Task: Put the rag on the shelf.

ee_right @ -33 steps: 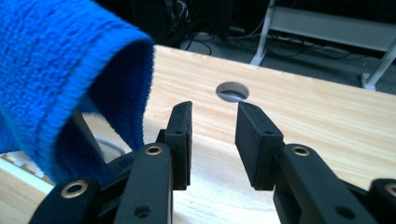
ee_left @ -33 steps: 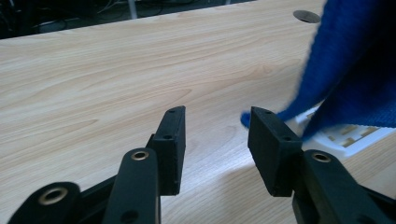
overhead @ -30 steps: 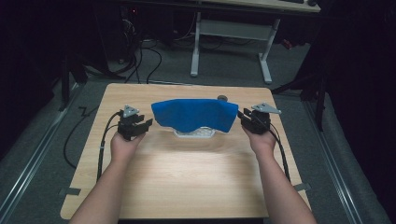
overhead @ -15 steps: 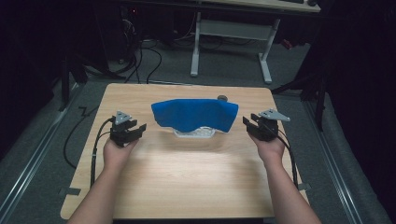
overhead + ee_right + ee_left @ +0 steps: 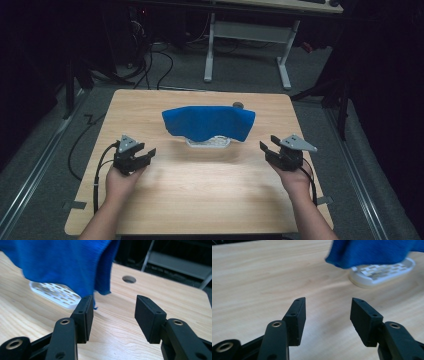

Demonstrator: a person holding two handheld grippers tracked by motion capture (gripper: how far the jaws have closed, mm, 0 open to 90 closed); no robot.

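A blue cloth (image 5: 209, 122) hangs draped over a white slotted rack (image 5: 208, 143) at the middle of the wooden table (image 5: 200, 190). The cloth (image 5: 372, 251) covers most of the rack (image 5: 384, 271) in the left gripper view. In the right gripper view the cloth (image 5: 65, 262) hangs above the rack (image 5: 56, 295). My left gripper (image 5: 141, 156) rests open on the table, left of the rack and apart from it. My right gripper (image 5: 269, 150) is open to the right of the cloth. Both the left gripper (image 5: 327, 315) and the right gripper (image 5: 113, 315) hold nothing between their jaws.
A round hole (image 5: 129, 279) sits in the tabletop behind the cloth. Black cables (image 5: 97, 175) trail from the left gripper over the table's left edge. A white desk frame (image 5: 250, 35) stands on the floor beyond the table.
Both grippers have let go of the cloth's ends and drawn back toward the person and outward. The cloth stays draped over the rack.
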